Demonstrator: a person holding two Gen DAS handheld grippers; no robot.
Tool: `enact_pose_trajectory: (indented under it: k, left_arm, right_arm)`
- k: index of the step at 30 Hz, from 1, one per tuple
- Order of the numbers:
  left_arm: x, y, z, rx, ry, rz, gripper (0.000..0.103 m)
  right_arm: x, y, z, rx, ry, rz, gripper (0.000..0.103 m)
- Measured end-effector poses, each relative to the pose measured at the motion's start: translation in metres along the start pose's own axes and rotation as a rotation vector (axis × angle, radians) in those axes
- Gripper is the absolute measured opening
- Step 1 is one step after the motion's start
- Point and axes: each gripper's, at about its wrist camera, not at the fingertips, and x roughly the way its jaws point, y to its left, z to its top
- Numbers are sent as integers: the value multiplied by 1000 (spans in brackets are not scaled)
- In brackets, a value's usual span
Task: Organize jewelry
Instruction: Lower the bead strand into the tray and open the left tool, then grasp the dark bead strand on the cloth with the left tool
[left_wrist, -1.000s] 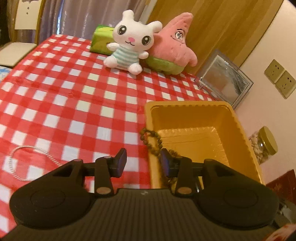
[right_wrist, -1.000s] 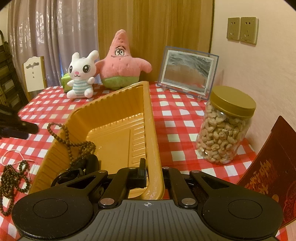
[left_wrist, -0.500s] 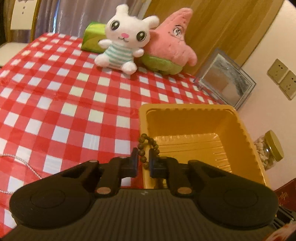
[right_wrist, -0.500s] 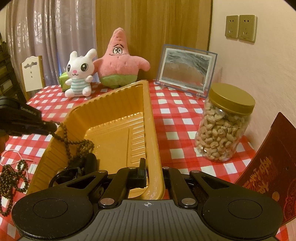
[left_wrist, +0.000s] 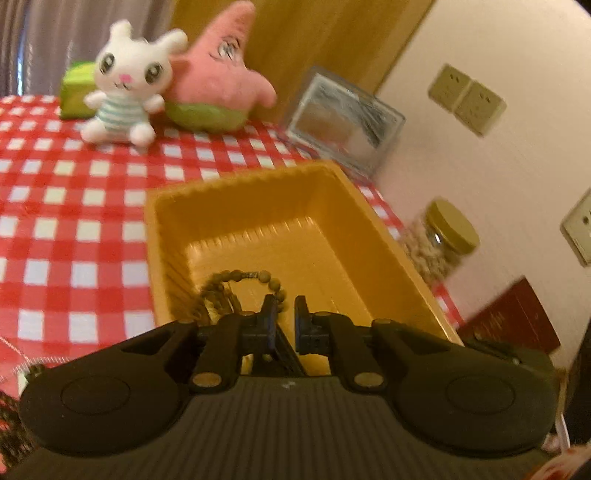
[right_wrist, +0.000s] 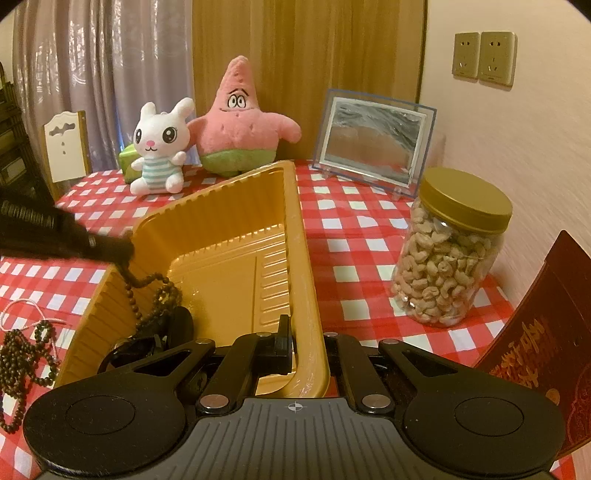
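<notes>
Left wrist view: the left gripper hung over the near end of the yellow tray, which sat on the checked cloth. Its jaws stood a narrow gap apart. A loop of brown beads arched just ahead of the left finger and fell toward the tray's near-left corner. The picture was blurred, so I could not tell from it alone whether the strand was pinched or only draped beside the finger. A bunny, a pink star toy, a frame and a nut jar stood farther back.

Right wrist view: the right gripper was closed across the tray's near right wall, one finger inside and one outside, steadying it. The left gripper reached in from the left over the tray's left rim, and the beads hung straight from its tip into the near-left corner, where more dark pieces lay heaped. That suggested the strand was held. A second strand and a thin cord lay on the cloth just left of the tray.

Risk, as I judged it: the beads hung close to the left rim, so letting go there could leave part draped over the wall and sliding out. Falling onto the heap, the strand could also tangle with it.
</notes>
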Motion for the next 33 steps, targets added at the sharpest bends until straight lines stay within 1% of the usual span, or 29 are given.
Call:
enact_pose_trajectory:
  k: [1,2,3,11,15,17,20,25,33]
  left_arm:
    - [-1,-1,-4,0,9,0,10]
    - [-1,-1,-6,-2,19,0,15]
    - [-3,-1,-9,-6,25,2,18]
    - [-25,3,-26,1,53,47,18]
    - [-41,5,-33,-22,58,36,19]
    - [-50,4,-38,-16,49,44,19]
    - [-64,6,-44,-4,28,73,19]
    - [-88,19,-53,0,-10,158,21]
    - [-126,57,-71,-42,-38,298,21]
  right_arm:
    - [0,0,0,0,0,0,4]
    - [0,0,0,0,-1,1,4]
    - [0,1,0,-1,-2,1,4]
    - [-1,1,-1,4,5,2,4]
    - [-1,1,-1,6,4,3,4]
    - [-1,2,-1,5,4,3,4]
    - [-2,2,-1,4,2,5,4]
    - [-4,5,0,-3,-2,6,4]
    - [-4,6,-1,-11,0,5,4]
